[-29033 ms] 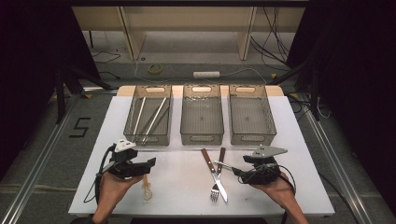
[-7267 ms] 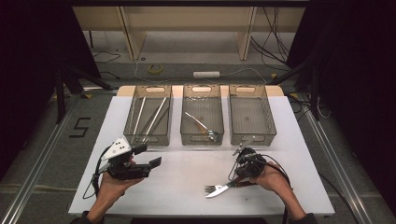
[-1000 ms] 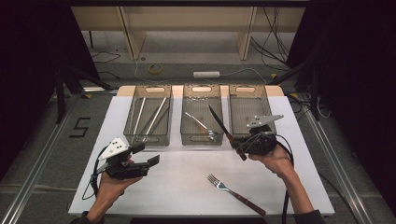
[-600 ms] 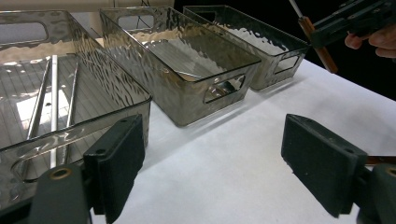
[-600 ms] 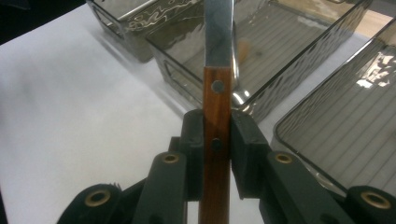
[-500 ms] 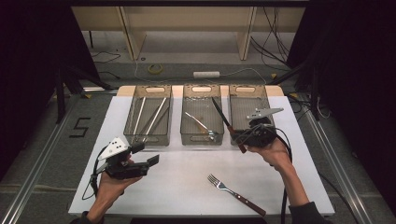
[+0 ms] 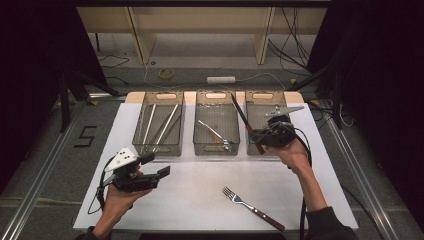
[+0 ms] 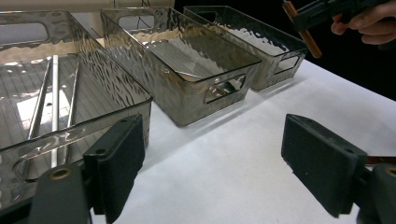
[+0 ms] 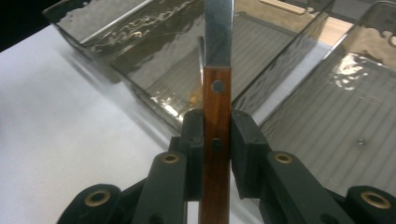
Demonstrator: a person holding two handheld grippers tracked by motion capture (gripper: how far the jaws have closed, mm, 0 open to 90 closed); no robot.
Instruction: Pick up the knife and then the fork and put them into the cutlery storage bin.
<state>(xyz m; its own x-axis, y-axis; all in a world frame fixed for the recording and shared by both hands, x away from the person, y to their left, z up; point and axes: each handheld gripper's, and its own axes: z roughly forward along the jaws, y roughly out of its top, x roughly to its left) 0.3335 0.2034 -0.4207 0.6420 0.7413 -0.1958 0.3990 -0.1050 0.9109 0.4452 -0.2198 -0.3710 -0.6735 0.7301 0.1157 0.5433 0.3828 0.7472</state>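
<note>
The right claw [image 7: 260,136] is gripping a wooden-handled knife [image 7: 244,121] right of centre in the high view, its jaws clenched on the brown handle. The blade is slanting up and to the left, over the gap between the middle bin [image 7: 216,148] and the right bin [image 7: 254,96]. In the right gripper view the knife [image 9: 217,88] is rising straight up the centre of the frame, its riveted handle pinched between the two black jaws, with the grey bins lying behind it.

The left claw [image 7: 156,166] is hovering at the lower left of the high view, above the white tabletop [image 7: 200,195], with its jaws spread wide and nothing between them; the left gripper view is showing bare tabletop between the two pads.

A fork [image 7: 252,208] is lying on the tabletop at lower centre, well apart from both claws. The left bin [image 7: 159,148] is holding long thin metal utensils, and a metal utensil is lying in the middle bin.
</note>
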